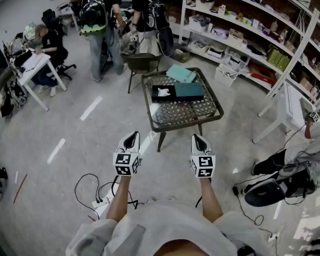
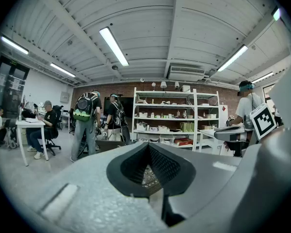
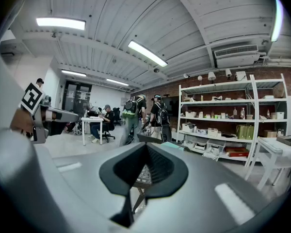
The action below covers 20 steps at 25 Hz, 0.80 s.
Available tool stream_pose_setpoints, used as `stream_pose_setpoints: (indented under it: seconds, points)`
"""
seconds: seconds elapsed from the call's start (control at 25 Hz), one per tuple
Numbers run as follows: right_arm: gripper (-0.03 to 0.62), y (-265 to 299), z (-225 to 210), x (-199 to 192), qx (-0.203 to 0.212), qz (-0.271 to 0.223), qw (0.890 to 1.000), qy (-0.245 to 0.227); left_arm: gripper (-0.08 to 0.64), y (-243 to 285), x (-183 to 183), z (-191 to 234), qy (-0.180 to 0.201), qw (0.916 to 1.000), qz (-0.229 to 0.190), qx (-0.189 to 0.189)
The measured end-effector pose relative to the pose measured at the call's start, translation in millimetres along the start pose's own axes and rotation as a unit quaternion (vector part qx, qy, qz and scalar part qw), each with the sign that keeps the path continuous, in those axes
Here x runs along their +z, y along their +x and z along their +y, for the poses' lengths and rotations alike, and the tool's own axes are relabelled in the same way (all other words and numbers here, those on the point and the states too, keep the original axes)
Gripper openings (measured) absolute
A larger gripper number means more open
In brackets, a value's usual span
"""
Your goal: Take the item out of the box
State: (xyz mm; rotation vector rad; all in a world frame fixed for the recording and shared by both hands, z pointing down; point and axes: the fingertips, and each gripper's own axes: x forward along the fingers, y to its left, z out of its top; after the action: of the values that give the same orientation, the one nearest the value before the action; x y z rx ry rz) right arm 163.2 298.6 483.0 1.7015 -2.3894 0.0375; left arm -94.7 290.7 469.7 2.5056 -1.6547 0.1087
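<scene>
We note black box [image 1: 171,97] open on table [image 1: 209,116], white item [image 1: 163,92] inside; left gripper [image 1: 131,138], right gripper [image 1: 198,141] closed, empty.

The table [image 1: 186,124] has a dark bronze frame and a densely dotted top. The box [image 1: 164,93] is black with a white figure, and its other half is dark teal. The flat lid [image 1: 181,73] behind is pale teal. The left gripper [image 1: 131,140] and right gripper [image 1: 199,142] are grey with black tips. Their marker cubes [image 1: 127,163] carry black-and-white squares. The floor [image 1: 53,116] is pale grey with white stripes. The shelving [image 1: 184,15] is white.
</scene>
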Motion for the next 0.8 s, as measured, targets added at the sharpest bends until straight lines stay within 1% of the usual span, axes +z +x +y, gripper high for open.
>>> stream_pose_setpoints:
  seconds: [0.2,0.56,0.8]
  points:
    - [-0.002,-0.8,-0.9,-4.0,0.002,0.0,1.0,0.001,0.002,0.1,-4.2,-1.5,-0.001,1.0,0.003,0.001]
    - [0.0,-5.3,-6.4,-1.4,0.019,-0.003,1.0,0.0,0.002,0.3,1.6,-15.4,0.001,1.0,0.004,0.005]
    - [0.0,-7.8,-17.6,-11.0,0.03,-0.002,0.999,-0.01,0.002,6.5,-7.4,-35.1,0.002,0.9999,0.007,0.009]
